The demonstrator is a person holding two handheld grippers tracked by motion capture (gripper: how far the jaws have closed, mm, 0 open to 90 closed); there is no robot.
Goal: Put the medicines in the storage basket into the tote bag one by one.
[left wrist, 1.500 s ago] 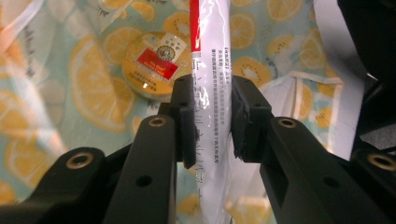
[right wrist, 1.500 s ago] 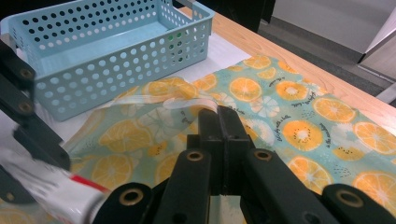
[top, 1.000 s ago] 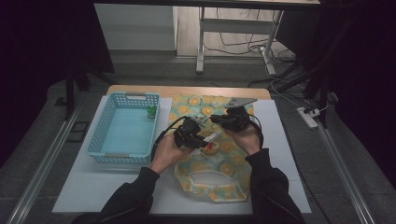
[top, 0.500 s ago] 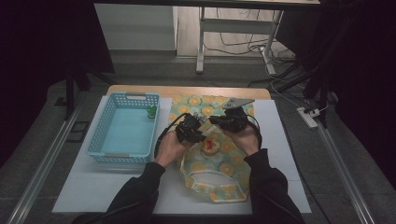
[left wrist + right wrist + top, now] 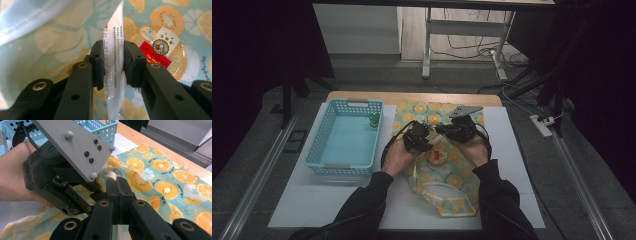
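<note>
Clearly the white sachet (image 5: 113, 47) between my left gripper's (image 5: 113, 62) just-loosening jaws is light, thin and slippery; my right gripper (image 5: 117, 192), clamped shut, pinches its edge

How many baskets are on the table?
1: the blue basket sits on the table's left side, beside the fruit-print cloth, with a small green bottle inside at its far right corner. None seems hidden.

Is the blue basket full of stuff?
No, the blue basket holds just one small green bottle in its far corner; its floor is otherwise bare.
</note>
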